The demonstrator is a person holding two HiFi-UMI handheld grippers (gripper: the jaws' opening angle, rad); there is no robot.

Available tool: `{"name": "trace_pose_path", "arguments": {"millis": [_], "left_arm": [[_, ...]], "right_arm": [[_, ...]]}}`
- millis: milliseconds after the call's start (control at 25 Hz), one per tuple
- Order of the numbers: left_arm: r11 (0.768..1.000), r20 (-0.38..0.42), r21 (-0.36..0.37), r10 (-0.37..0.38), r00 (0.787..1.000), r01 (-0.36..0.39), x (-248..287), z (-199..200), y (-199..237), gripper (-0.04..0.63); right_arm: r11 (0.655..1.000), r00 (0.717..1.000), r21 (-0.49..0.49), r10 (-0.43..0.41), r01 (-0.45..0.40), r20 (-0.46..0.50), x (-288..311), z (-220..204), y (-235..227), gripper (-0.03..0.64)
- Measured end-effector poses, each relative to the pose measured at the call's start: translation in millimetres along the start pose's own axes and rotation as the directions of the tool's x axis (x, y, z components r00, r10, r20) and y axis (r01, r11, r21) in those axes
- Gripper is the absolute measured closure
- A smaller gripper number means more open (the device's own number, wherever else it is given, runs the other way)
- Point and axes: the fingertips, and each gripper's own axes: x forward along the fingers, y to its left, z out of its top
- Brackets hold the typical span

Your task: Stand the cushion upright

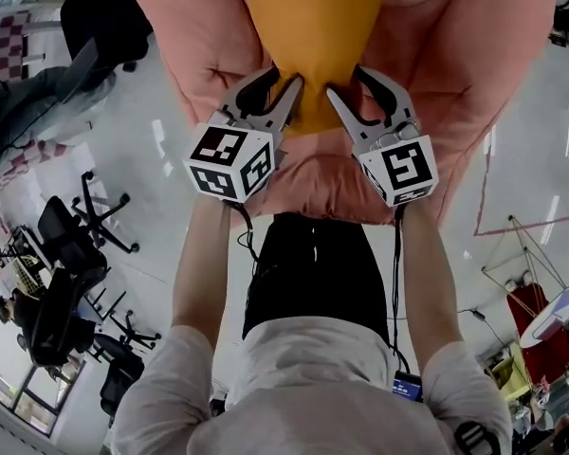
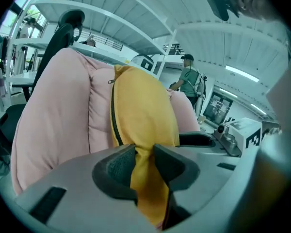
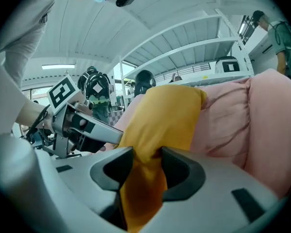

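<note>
A yellow cushion (image 1: 313,36) leans against the back of a pink padded seat (image 1: 204,45). My left gripper (image 1: 292,98) is shut on the cushion's near edge at its left side. The right gripper (image 1: 334,100) is shut on the same edge a little to the right. In the left gripper view the yellow cushion (image 2: 143,115) rises upright before me, its black zip running along its left side, and its fabric is pinched between the dark pads (image 2: 117,166). From the right gripper view the cushion (image 3: 160,120) fills the gap between both pads (image 3: 182,171), with the left gripper (image 3: 75,125) beside it.
The pink seat (image 3: 252,130) wraps around the cushion on both sides. Black office chairs (image 1: 71,245) stand on the pale floor at the left. A person (image 2: 188,84) stands far off behind the seat, near white shelving (image 2: 111,13).
</note>
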Motion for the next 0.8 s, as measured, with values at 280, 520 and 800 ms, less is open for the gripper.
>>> {"name": "trace_pose_path", "arguments": {"millis": [280, 520, 800], "left_arm": [[1.000, -0.052, 0.013, 0.027, 0.998, -0.026, 20, -12, 10, 0.462], [1.000, -0.104, -0.003, 0.031, 0.994, -0.031, 20, -26, 15, 0.462], [0.996, -0.161, 0.003, 0.084, 0.983, -0.085, 45, -60, 34, 0.462]], "right_arm": [[1.000, 0.999, -0.013, -0.013, 0.013, -0.035, 15, -15, -10, 0.423], [0.989, 0.996, -0.147, -0.015, 0.002, -0.088, 18, -27, -3, 0.424], [0.999, 0.993, -0.037, -0.031, 0.027, -0.116, 37, -68, -9, 0.424]]}}
